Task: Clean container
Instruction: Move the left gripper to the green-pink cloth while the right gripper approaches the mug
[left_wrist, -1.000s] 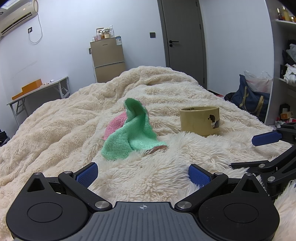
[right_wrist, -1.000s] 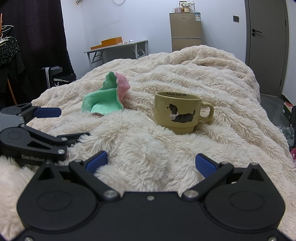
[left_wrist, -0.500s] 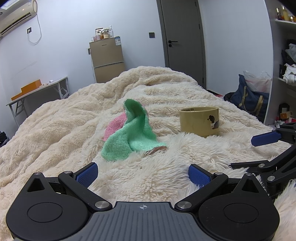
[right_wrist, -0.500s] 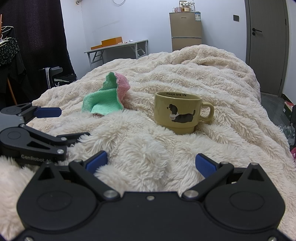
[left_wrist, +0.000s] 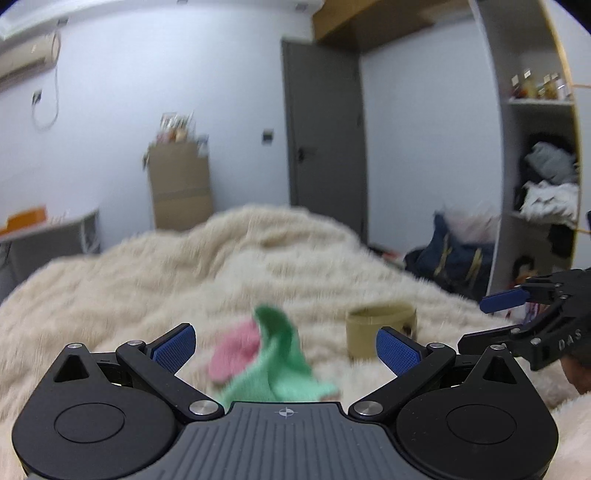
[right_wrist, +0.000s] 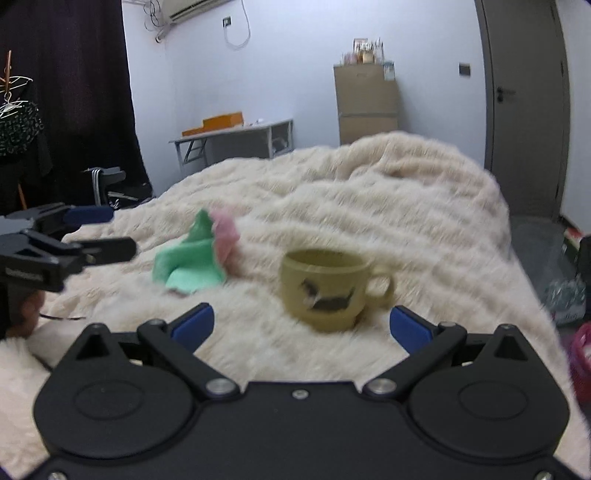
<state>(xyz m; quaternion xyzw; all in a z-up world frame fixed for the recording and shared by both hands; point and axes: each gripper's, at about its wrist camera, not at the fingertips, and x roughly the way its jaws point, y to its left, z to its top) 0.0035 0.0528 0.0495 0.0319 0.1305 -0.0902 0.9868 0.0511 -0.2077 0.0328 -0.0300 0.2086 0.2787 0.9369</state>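
Both my grippers, left (left_wrist: 284, 345) and right (right_wrist: 301, 325), are spread wide with nothing in them; the mug (right_wrist: 325, 290) sits upright on the fluffy blanket (right_wrist: 369, 206), the green-pink cloth (right_wrist: 194, 264) crumpled just beside it. My worry: that soft blanket gives no firm base, so a sloppy pinch could tip the mug, and the views are blurry, so lining up on the cloth is dicey.

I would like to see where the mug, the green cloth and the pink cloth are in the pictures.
Olive-yellow ceramic mug with a dog print (right_wrist: 325, 291): right wrist view, on its front wall.
Green terry cloth (right_wrist: 188, 266): right wrist view, on its flat lower fold.
Pink terry cloth (left_wrist: 232, 350): left wrist view, on its visible patch.
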